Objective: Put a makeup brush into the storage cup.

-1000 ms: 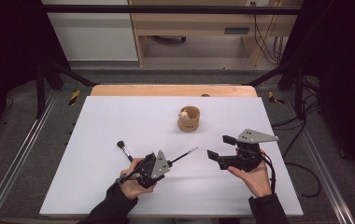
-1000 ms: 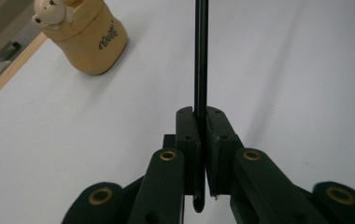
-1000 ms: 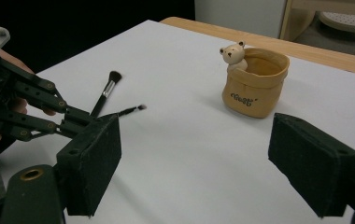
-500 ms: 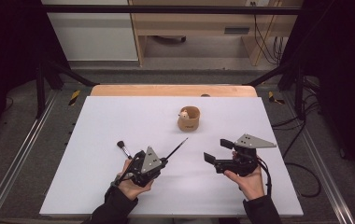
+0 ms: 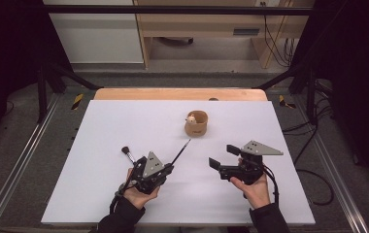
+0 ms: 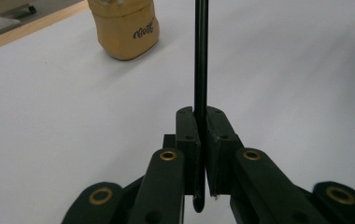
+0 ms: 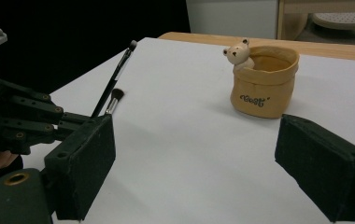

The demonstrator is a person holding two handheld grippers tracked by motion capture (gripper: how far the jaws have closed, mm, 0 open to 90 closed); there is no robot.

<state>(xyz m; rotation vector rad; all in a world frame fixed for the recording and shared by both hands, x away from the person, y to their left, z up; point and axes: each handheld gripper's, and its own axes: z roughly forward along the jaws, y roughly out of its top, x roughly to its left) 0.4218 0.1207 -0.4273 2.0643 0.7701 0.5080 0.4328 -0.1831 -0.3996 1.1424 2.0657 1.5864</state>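
Observation:
My left gripper is shut on the handle of a thin black brush that points toward a tan pouch-shaped cup. A small bear figure peeks out of the cup. A second brush lies on the white table just left of the left gripper. My right gripper stands open to the right, its jaws wide apart and nothing between them, facing the left gripper and its held brush.
The white table top ends in a wooden strip at the far edge. Beyond it stand a white cabinet and a wooden shelf. Metal rails run along both sides, and cables trail off to the right.
The left gripper has shifted slightly left, and the held brush's far end has swung up toward the cup. The right gripper has drifted a little nearer the person, still open.

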